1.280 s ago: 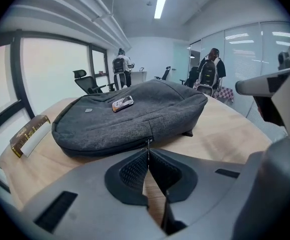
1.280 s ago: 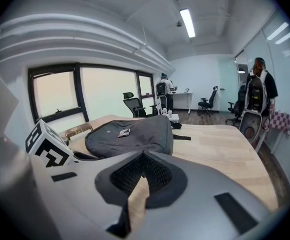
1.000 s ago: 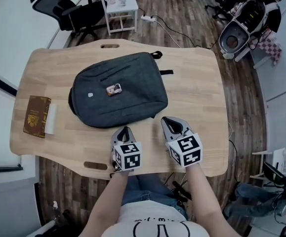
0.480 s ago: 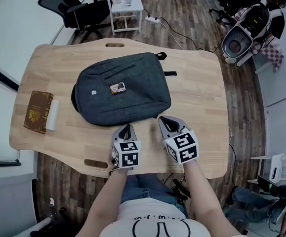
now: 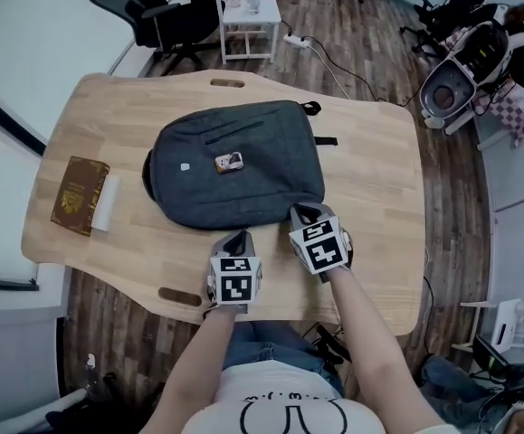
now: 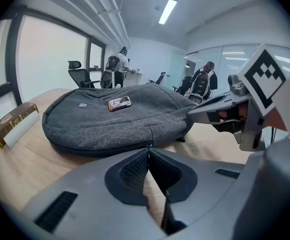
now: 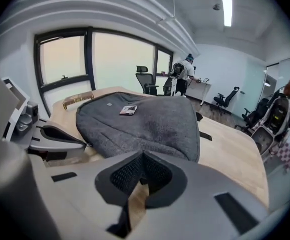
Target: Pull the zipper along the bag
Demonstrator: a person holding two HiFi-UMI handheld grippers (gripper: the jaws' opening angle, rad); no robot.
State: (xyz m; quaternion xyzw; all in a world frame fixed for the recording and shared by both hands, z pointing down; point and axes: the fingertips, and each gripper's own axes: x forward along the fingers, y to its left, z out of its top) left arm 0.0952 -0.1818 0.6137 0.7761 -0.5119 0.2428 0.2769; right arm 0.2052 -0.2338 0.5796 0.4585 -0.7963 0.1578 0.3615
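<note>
A dark grey backpack (image 5: 234, 165) lies flat in the middle of the wooden table (image 5: 379, 197), with a small printed tag (image 5: 229, 162) on top. Its zipper seam (image 6: 104, 147) runs along the near edge. My left gripper (image 5: 239, 236) sits shut and empty just short of that near edge, jaws together (image 6: 147, 150). My right gripper (image 5: 302, 211) is shut with nothing in it, its tips at the bag's near right corner (image 7: 142, 154). In the left gripper view, the right gripper (image 6: 220, 109) reaches over the bag's corner.
A brown book (image 5: 79, 195) with a white block (image 5: 108, 202) beside it lies at the table's left end. Handle slots (image 5: 179, 297) are cut near the table's edges. Office chairs and a small white side table (image 5: 248, 16) stand beyond the far edge.
My right gripper has moved forward and down to the bag's near right corner. The left gripper has stayed where it was, only rolling a little.
</note>
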